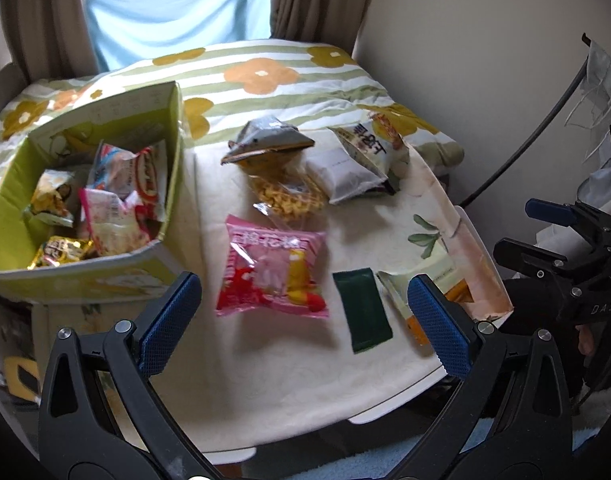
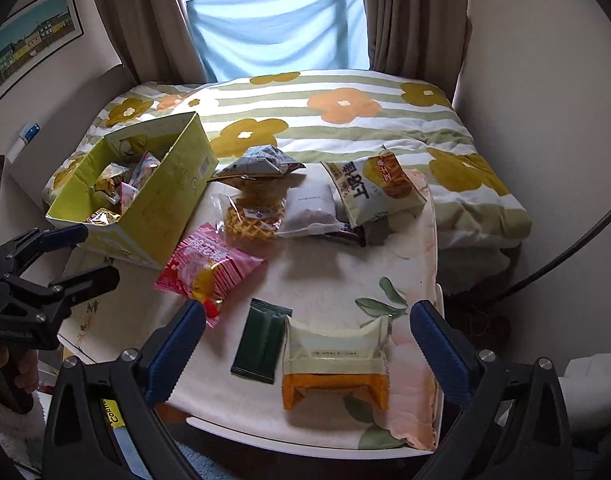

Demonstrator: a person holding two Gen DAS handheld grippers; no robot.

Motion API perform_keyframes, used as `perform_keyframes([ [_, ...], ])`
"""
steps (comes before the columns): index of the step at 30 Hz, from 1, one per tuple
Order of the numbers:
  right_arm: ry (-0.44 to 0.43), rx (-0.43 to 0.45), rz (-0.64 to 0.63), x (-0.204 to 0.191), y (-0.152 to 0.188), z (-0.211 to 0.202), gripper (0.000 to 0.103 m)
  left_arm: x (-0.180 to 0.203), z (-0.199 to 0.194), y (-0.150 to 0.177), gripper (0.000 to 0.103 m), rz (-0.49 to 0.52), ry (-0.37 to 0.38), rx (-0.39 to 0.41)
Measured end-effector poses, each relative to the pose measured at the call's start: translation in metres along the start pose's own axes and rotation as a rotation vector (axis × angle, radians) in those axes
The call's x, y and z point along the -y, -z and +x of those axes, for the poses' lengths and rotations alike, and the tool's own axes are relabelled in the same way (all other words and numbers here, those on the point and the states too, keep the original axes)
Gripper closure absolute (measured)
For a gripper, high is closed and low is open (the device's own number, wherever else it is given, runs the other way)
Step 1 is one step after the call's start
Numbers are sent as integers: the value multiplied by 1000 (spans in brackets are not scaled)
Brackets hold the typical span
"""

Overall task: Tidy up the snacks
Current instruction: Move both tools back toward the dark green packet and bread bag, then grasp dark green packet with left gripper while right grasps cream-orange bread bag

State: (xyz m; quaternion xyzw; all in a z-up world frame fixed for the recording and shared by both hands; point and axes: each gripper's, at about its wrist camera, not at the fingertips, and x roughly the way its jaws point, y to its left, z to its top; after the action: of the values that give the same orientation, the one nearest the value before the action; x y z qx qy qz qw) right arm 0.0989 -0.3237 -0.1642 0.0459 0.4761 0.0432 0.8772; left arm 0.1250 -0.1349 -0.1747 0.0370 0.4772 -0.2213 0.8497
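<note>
A green cardboard box holding several snack packs sits at the table's left. Loose on the cloth lie a pink marshmallow bag, a dark green sachet, a white-and-orange pack, a clear waffle bag, a grey triangular pack, a white pouch and a cracker bag. My left gripper hovers open over the near edge, empty. My right gripper hangs open above the white-and-orange pack, empty.
The small table wears a cream floral cloth. Behind it lies a bed with a flowered striped quilt, then curtains and a window. A wall and a black cable stand to the right.
</note>
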Motion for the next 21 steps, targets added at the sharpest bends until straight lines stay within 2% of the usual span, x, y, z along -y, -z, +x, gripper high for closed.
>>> perform_keyframes([
  [8,-24,-27,-11,38,23,12,1,39,58,35,1,-95,-42,-69],
  [12,-47,-55,6,51,32,31,1,44,93,51,17,-127,-74,-113],
  [15,-62,-79,18,55,40,47,1,46,113,58,20,-132,-86,-138],
  [21,-78,-115,34,56,55,70,1,55,133,64,21,-95,-114,-139],
])
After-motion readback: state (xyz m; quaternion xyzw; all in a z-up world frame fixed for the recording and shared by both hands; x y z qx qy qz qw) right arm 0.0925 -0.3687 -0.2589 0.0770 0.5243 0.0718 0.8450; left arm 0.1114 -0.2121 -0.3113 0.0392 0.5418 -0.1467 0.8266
